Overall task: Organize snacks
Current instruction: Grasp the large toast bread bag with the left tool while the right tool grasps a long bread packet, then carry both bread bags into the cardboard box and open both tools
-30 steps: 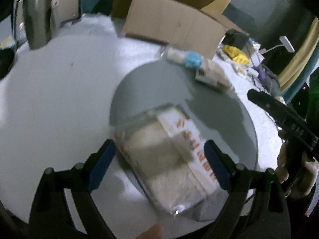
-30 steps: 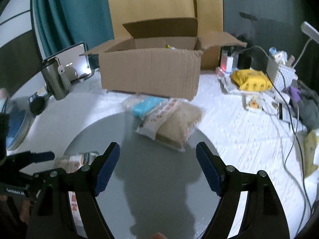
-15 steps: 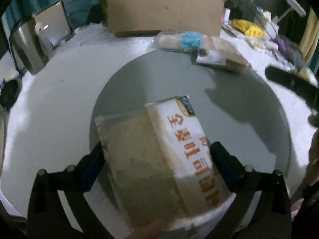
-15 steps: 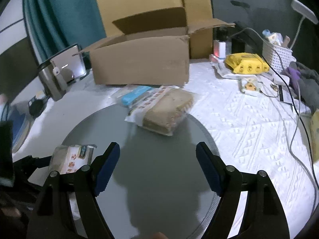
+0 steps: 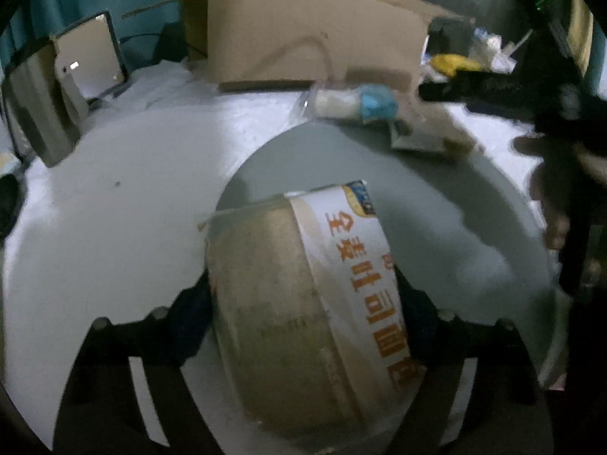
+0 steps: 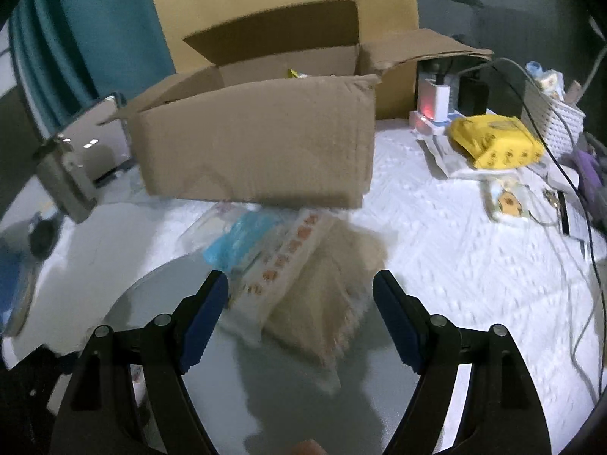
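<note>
left gripper (image 5: pixel 303 303) tilted steeply down, jaws just been closing, blue pads (image 5: pixel 189 309) tight on both flanks of bread bag (image 5: pixel 288 303). right gripper (image 6: pixel 299 303) angled down too, jaws wide, pads touching nothing. in left view it's a dark blur at 2 o'clock, hand (image 5: pixel 557 189) under it.

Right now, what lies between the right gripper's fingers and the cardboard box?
In the right wrist view: a bread bag and a blue-labelled packet, lying before the cardboard box; right gripper open.
</note>
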A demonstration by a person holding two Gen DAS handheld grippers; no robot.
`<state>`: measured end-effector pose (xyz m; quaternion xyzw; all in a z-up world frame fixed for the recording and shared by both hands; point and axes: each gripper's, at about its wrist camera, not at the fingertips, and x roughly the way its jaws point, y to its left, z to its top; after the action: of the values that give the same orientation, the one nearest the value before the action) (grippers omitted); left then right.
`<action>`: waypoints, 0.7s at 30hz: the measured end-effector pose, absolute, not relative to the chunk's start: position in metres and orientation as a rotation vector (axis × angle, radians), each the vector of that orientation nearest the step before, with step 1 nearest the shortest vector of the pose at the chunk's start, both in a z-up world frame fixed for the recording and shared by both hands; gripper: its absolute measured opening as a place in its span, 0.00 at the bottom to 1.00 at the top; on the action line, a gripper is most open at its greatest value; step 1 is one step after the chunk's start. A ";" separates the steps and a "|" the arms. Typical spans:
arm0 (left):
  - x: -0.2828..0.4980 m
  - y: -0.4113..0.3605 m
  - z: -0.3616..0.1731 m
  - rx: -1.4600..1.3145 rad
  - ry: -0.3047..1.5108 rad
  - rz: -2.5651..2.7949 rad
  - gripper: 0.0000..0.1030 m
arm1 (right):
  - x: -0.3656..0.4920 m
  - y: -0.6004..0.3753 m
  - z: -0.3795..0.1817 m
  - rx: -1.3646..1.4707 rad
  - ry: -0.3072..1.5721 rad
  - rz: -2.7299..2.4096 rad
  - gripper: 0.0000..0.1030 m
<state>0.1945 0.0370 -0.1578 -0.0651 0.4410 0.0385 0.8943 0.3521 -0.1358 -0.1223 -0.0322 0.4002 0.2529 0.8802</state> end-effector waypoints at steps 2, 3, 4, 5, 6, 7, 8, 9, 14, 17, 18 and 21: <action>0.195 0.041 -0.157 -0.153 0.908 0.061 0.79 | 0.362 -0.130 -0.131 -0.063 0.870 0.501 0.79; 0.196 0.042 -0.156 -0.160 0.902 0.053 0.79 | 0.367 -0.127 -0.138 -0.068 0.898 0.486 0.80; 0.195 0.044 -0.155 -0.178 0.897 0.042 0.79 | 0.369 -0.125 -0.143 -0.073 0.918 0.479 0.79; 0.195 0.047 -0.154 -0.199 0.892 0.031 0.79 | 0.371 -0.124 -0.151 -0.073 0.937 0.469 0.83; 0.195 0.052 -0.152 -0.224 0.884 0.020 0.79 | 0.370 -0.127 -0.153 -0.052 0.932 0.466 0.86; 0.195 0.051 -0.151 -0.227 0.880 0.028 0.79 | 0.370 -0.129 -0.155 -0.037 0.938 0.468 0.86; 0.195 0.054 -0.150 -0.226 0.873 0.036 0.79 | 0.370 -0.132 -0.156 -0.016 0.946 0.473 0.86; 0.196 0.056 -0.149 -0.231 0.869 0.034 0.79 | 0.370 -0.134 -0.156 -0.015 0.946 0.481 0.86; 0.198 0.062 -0.141 -0.235 0.839 0.027 0.79 | 0.360 -0.133 -0.150 -0.044 0.911 0.518 0.59; 0.198 0.060 -0.132 -0.205 0.795 0.042 0.79 | 0.354 -0.136 -0.146 -0.039 0.895 0.548 0.37; 0.199 0.060 -0.128 -0.201 0.787 0.044 0.79 | 0.352 -0.139 -0.144 -0.029 0.892 0.559 0.34; 0.204 0.063 -0.115 -0.184 0.755 0.057 0.79 | 0.346 -0.151 -0.136 -0.006 0.874 0.582 0.21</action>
<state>0.2043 0.0635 -0.1154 -0.0898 0.3681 0.0278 0.9250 0.3461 -0.1510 -0.1358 -0.0028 0.4173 0.2778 0.8652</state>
